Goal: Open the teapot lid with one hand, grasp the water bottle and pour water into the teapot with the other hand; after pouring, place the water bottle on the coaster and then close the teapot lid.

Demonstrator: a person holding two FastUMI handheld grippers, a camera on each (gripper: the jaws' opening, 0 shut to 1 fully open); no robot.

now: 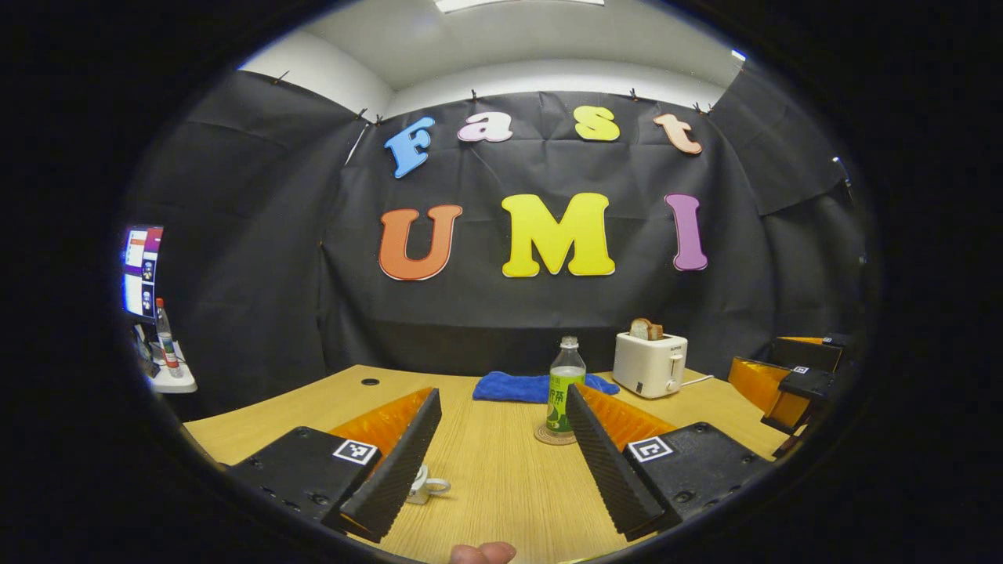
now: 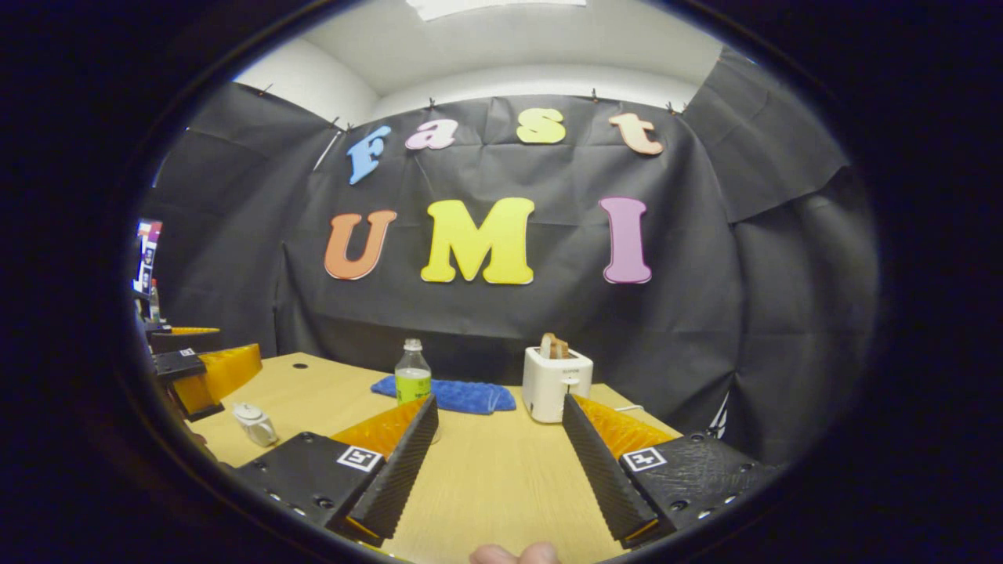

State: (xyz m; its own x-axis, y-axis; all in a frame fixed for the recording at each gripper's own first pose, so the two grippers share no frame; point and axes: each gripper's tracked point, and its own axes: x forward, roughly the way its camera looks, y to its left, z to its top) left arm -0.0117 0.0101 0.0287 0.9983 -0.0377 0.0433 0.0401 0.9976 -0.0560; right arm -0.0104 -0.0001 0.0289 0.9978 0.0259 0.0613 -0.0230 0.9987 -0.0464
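Both tools, left (image 1: pixel 501 439) and right (image 2: pixel 497 446), gape empty. Bottle (image 1: pixel 565 385) stands on its coaster (image 1: pixel 553 435) at centre; lidded teapot (image 2: pixel 255 424) lower left. Probably finished, or nothing started; otherwise lid first.

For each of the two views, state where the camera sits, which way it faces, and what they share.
Left gripper view: rides on the left gripper, low over the table, facing the back wall; its open fingers frame the water bottle on the coaster, and the teapot peeks past one finger; a fingertip shows at the bottom edge.
Right gripper view: rides on the right gripper, facing the same wall from farther right; the left gripper shows at its left edge.
Shared: bottle, teapot, blue cloth, toaster.
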